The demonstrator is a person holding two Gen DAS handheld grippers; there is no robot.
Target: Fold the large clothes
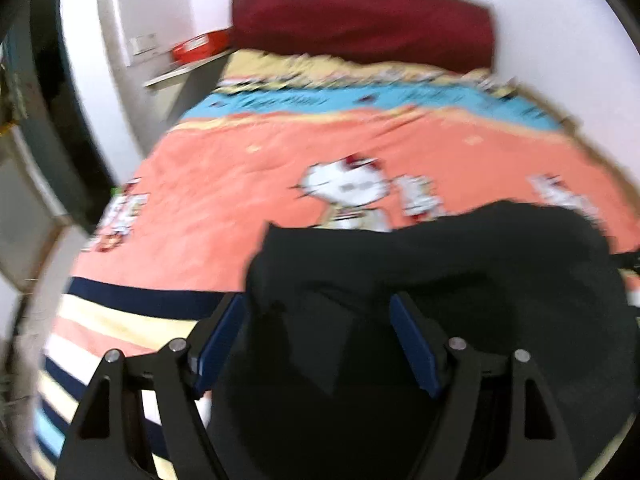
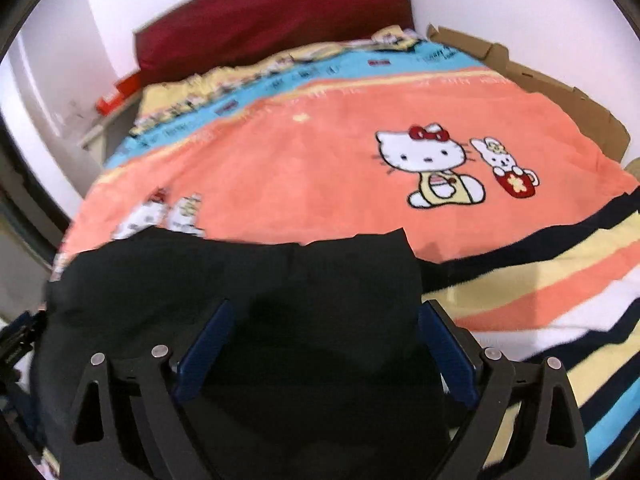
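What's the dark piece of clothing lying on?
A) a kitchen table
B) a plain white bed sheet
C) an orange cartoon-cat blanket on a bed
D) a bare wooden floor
C: the black garment lies on the orange blanket with a white cartoon cat printed on it.

The room was evenly, softly lit, with no glare. The left wrist view was smeared by motion blur; the right was sharper, softening toward its left. Both bent strongly at their dark round edges. The black garment [image 2: 248, 280] showed almost no detail.
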